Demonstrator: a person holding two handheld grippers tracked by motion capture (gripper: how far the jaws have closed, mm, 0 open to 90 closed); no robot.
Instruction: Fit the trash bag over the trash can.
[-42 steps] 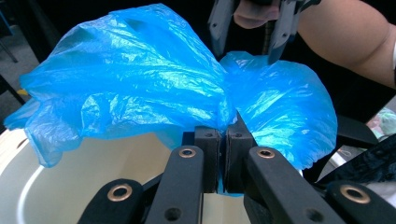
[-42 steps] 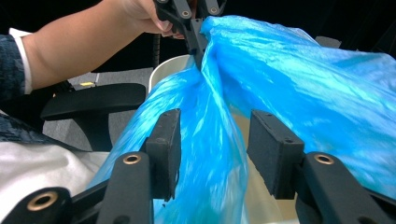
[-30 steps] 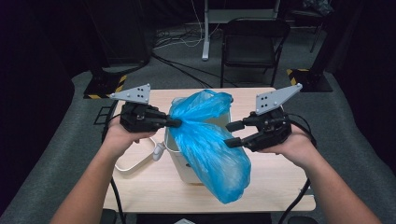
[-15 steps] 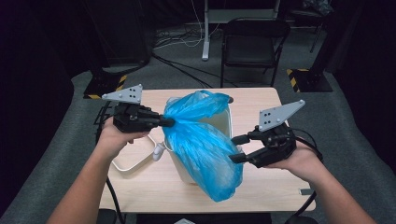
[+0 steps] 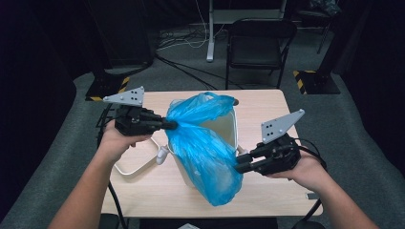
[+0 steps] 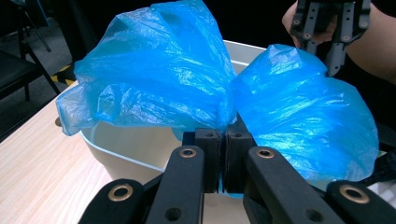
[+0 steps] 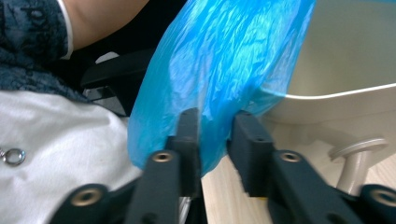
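A blue plastic bag (image 5: 205, 148) billows over a white bin (image 5: 230, 125) on the table. My left gripper (image 5: 173, 125) is shut on the bag's bunched edge at the bin's left rim, and the left gripper view has the film (image 6: 154, 84) pinched between its pads (image 6: 223, 154). My right gripper (image 5: 237, 162) is at the bag's lower right side. Its jaws have just been closing, and a fold of the bag (image 7: 224, 60) fills the gap between its pads (image 7: 215, 140). The right gripper (image 6: 327, 32) is also beyond the bag in the left gripper view.
The bin's white lid (image 5: 133, 167) lies on the wooden table (image 5: 267, 109) to the left, its knob (image 5: 161, 153) against the bin. A black chair (image 5: 260, 43) and cables are on the floor beyond the table. The person's torso is close behind the bag in the right gripper view.
My right gripper has dropped down the bag's right side toward the near edge, and its jaws have closed in on the film. The left gripper has stayed put.
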